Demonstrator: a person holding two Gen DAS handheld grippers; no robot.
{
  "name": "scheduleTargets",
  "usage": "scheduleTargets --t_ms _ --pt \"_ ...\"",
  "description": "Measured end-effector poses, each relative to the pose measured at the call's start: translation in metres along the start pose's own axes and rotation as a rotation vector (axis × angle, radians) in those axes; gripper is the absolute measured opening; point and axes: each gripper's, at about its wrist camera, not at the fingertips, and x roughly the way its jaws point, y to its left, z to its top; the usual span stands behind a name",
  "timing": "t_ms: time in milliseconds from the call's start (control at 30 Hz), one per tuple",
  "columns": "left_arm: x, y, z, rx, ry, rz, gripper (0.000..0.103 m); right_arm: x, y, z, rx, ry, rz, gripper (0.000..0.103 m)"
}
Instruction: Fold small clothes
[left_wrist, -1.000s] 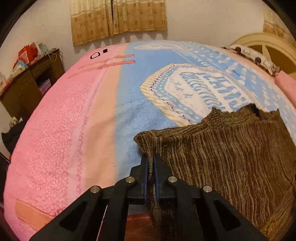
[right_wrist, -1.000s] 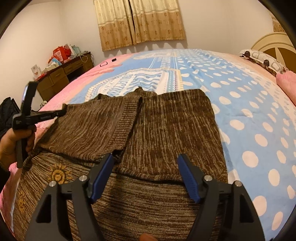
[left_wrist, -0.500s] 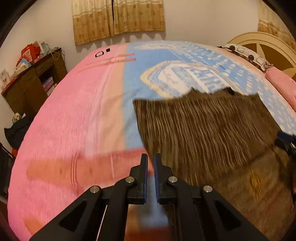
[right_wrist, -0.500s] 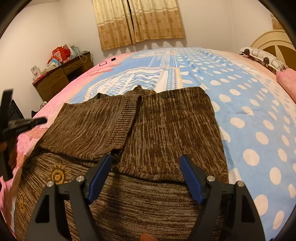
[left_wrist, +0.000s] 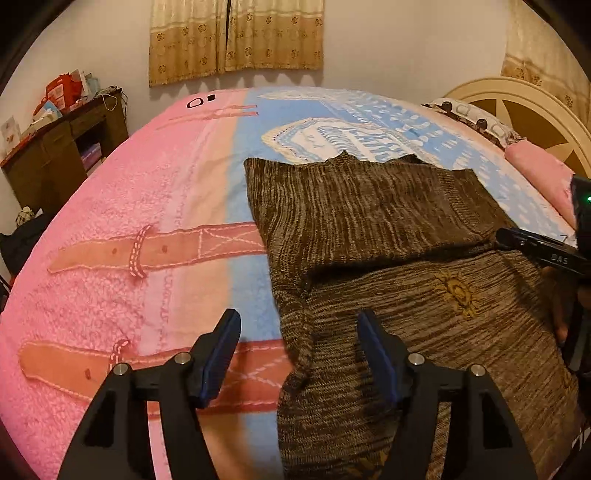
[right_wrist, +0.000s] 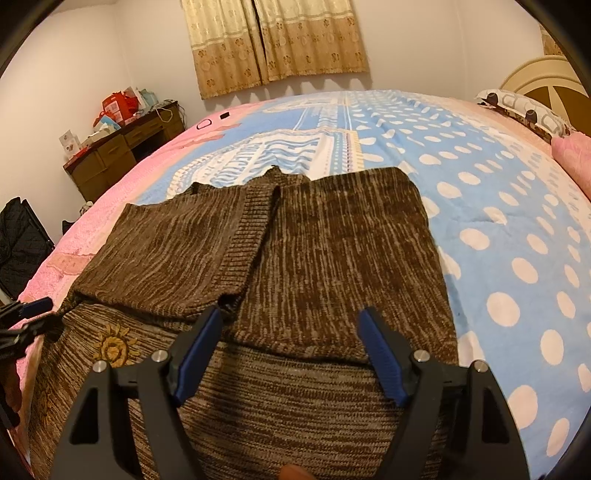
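Note:
A brown knit sweater (left_wrist: 369, 221) lies flat on the bed blanket (left_wrist: 147, 206), both sleeves folded in across its chest and a gold sun emblem (left_wrist: 456, 291) on the lower part. My left gripper (left_wrist: 295, 325) hovers at the sweater's left edge. Its jaws are opening, that edge shows between them, and the pads touch nothing. My right gripper (right_wrist: 291, 317) stands open above the sweater (right_wrist: 332, 251), near the folded sleeves' lower hem, nothing pinched. The left gripper (right_wrist: 29, 314) shows at the right wrist view's left edge.
A wooden desk (right_wrist: 122, 151) piled with boxes stands by the far left wall under curtains (right_wrist: 277, 40). A black bag (right_wrist: 22, 243) sits on the floor at left. Pillows (right_wrist: 524, 107) and a cream headboard (left_wrist: 517, 110) lie at right.
My left gripper, shut at the folded sleeve's edge a second ago, has drawn back toward the sweater's left side and spread its jaws. The left sleeve now lies flat. The right gripper has not moved.

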Motion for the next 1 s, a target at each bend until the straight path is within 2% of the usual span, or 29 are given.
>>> scheduleTargets --t_ms 167,300,433,500,533,567,600,667,833,1000 --pt "0.01 0.0 0.01 0.023 -0.015 0.044 0.066 0.0 0.0 0.0 0.002 0.001 -0.001 0.08" --pt "0.026 -0.004 0.016 0.057 0.016 0.084 0.066 0.0 0.0 0.0 0.001 0.0 -0.001 0.08" --pt "0.033 0.004 0.016 0.01 0.019 0.116 0.066 0.0 0.0 0.0 0.003 0.002 0.0 0.08" --pt "0.032 0.011 0.015 -0.027 0.016 0.109 0.058 0.0 -0.001 0.0 0.006 0.003 0.003 0.08" --pt "0.032 0.014 0.014 -0.04 0.02 0.085 0.044 0.001 -0.002 0.0 0.007 0.003 0.004 0.08" --pt "0.032 0.015 0.013 -0.049 0.021 0.073 0.035 0.0 -0.002 0.0 0.007 0.003 0.004 0.081" --pt "0.03 0.015 0.012 -0.053 0.021 0.069 0.034 0.001 -0.001 0.0 0.006 0.003 0.004 0.081" --pt "0.028 0.012 0.011 -0.045 0.013 0.078 0.024 0.001 -0.002 0.0 0.005 0.003 0.004 0.081" --pt "0.018 0.013 0.01 -0.08 -0.036 0.103 0.024 0.001 -0.002 0.0 0.006 0.003 0.003 0.081" --pt "0.024 0.008 0.008 -0.054 -0.005 0.097 0.024 0.002 -0.001 0.0 0.004 0.007 0.002 0.082"
